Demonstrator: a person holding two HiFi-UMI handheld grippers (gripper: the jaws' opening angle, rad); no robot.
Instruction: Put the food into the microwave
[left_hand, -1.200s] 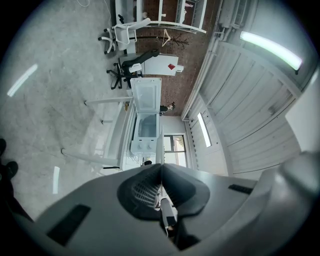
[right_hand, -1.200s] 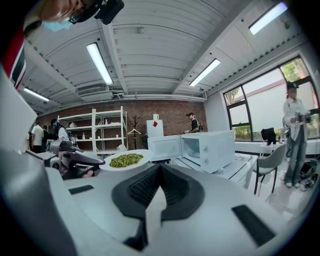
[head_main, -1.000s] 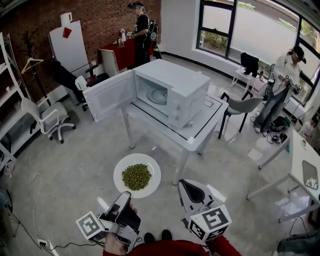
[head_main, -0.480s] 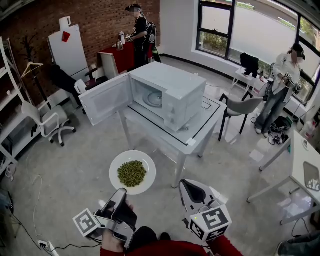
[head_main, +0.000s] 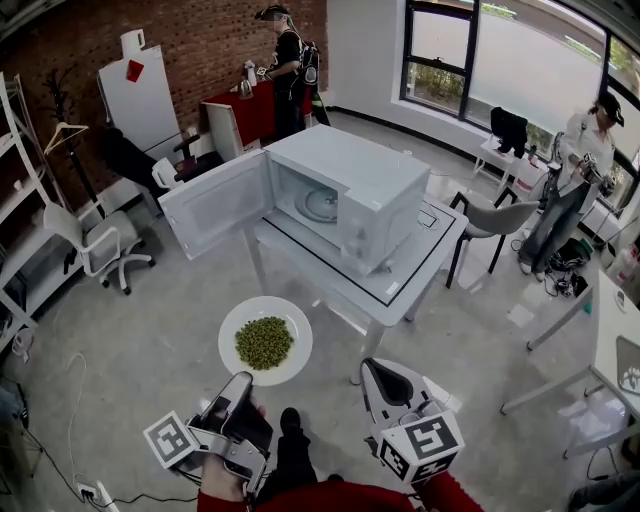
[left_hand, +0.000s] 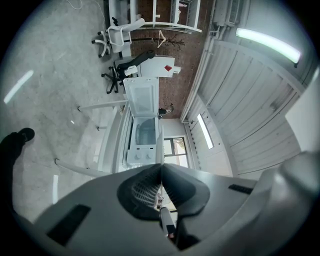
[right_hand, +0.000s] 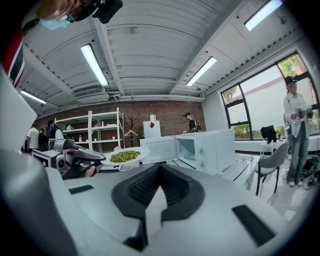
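Floor (head_main: 130, 340) frames the plate (head_main: 228, 345) overhead; left fingers (left_hand: 141, 189) clamp its rim edge-on, right fingers (right_hand: 144, 187) closed empty.

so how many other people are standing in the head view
2. One person at the back by the red cabinet, one person at the right by the window. More may be hidden or out of frame.

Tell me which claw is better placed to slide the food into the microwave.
Left. The left claw is shut on the rim of the plate of green peas, facing the microwave with its door open. The right claw is shut and empty.
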